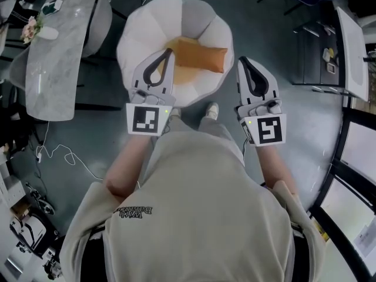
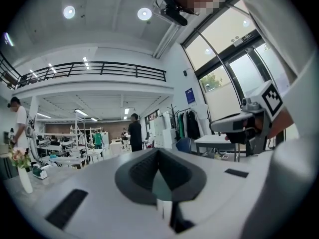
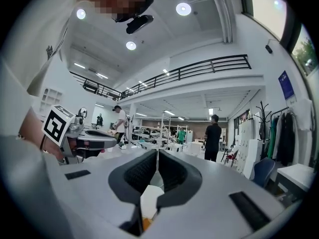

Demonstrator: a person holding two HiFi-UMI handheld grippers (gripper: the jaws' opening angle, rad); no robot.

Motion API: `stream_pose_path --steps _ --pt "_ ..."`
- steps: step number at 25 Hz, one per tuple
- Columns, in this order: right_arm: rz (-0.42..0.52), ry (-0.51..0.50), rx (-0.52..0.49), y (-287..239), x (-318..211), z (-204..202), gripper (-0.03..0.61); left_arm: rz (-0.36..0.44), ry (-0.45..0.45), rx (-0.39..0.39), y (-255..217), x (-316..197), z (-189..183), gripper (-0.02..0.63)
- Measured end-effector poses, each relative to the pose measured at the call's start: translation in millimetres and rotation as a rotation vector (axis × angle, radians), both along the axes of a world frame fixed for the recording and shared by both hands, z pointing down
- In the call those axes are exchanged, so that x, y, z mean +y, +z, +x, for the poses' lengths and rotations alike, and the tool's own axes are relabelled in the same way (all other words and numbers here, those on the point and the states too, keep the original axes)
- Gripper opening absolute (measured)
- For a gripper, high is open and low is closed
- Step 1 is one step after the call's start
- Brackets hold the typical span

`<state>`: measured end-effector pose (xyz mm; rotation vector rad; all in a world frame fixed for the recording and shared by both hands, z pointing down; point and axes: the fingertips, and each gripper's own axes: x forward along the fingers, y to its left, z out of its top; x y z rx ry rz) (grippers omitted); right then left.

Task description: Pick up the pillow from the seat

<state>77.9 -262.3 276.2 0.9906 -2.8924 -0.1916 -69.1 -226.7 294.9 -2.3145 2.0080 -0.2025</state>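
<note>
On the middle of the one round white seat (image 1: 138,37) lies one flat orange pillow (image 1: 201,57), and the left tongs (image 1: 171,51) and right tongs (image 1: 241,59) are both closed tight, holding nothing.

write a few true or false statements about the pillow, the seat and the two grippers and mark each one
1. The orange pillow lies on the white round seat. True.
2. The left gripper is clamped on the pillow. False: its jaws are together with nothing between them, and it points out across the room.
3. The right gripper has its jaws together and holds nothing. True.
4. In the head view, the long grey table stands to the right of the seat. False: it stands to the left of it.
5. A white vase with flowers is on the table. True.
</note>
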Motion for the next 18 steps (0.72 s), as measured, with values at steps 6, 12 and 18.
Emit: stream_pose_path --steps 6,12,18 --pt "-0.029 -0.046 0.056 13.4 -7.8 -4.2 0.076 -0.005 0.015 -0.037 4.3 -10.4 -0.7 0.01" --pt "-0.038 -0.114 0.154 36.7 -24.4 -19.1 0.181 -0.017 0.017 -0.047 14.0 -27.4 -6.6 0.011" --pt "-0.077 -0.2 0.284 86.3 -46.6 -41.2 0.26 -0.026 0.045 -0.058 38.8 -50.9 -8.8 0.011"
